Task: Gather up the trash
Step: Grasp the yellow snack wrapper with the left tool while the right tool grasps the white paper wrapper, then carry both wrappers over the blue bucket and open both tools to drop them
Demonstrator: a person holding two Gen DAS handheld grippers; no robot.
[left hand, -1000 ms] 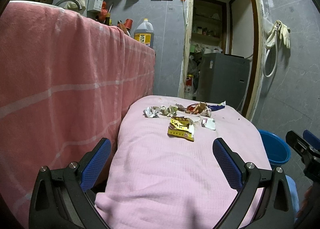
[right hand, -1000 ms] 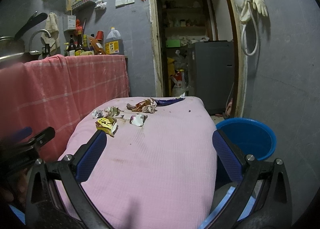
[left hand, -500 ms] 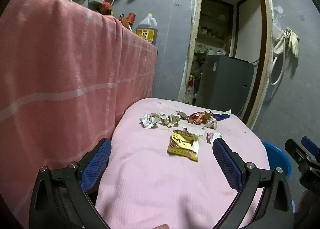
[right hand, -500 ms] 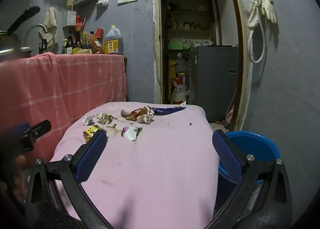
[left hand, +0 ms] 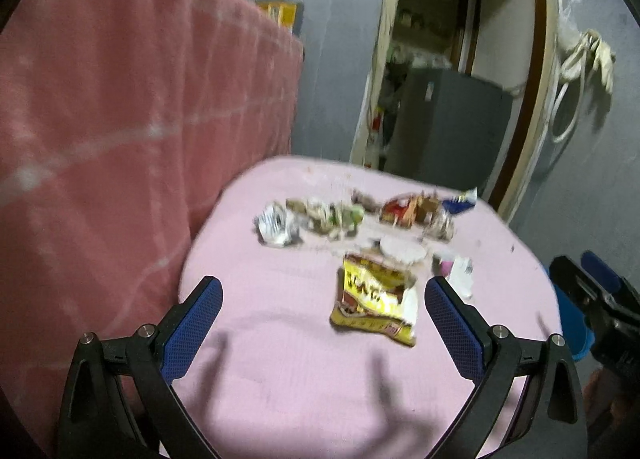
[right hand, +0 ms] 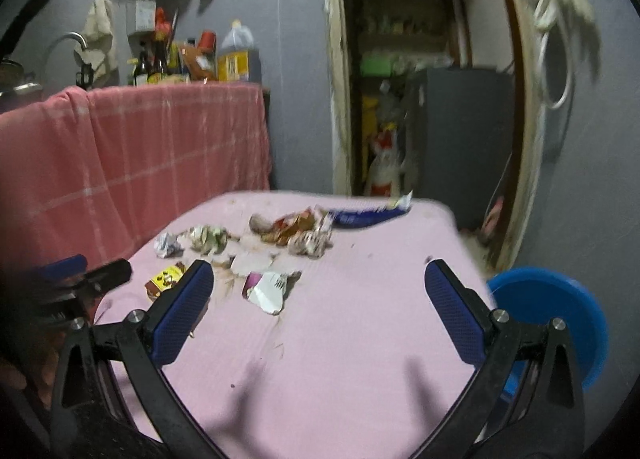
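Trash lies on a table covered with a pink cloth point(left hand: 280, 339). A yellow snack packet point(left hand: 374, 295) lies nearest, just beyond my open, empty left gripper point(left hand: 322, 311). Behind it are a crumpled white wrapper point(left hand: 276, 223), a greenish paper wad point(left hand: 332, 215), a red-brown wrapper pile point(left hand: 412, 209) and a blue wrapper point(left hand: 460, 201). My right gripper point(right hand: 318, 299) is open and empty over the cloth point(right hand: 360, 339); a white-purple wrapper point(right hand: 268, 287) lies between its fingers, farther off. The yellow packet point(right hand: 164, 279) shows at its left finger.
A blue bucket point(right hand: 560, 315) stands on the floor right of the table. A counter draped in a pink checked cloth point(left hand: 120, 139) rises on the left, with bottles point(right hand: 160, 63) on top. A doorway and a grey cabinet point(right hand: 460, 139) lie behind.
Both grippers have moved forward and lower toward the trash. The yellow packet now sits closer to the left gripper's fingers. Both stay open.
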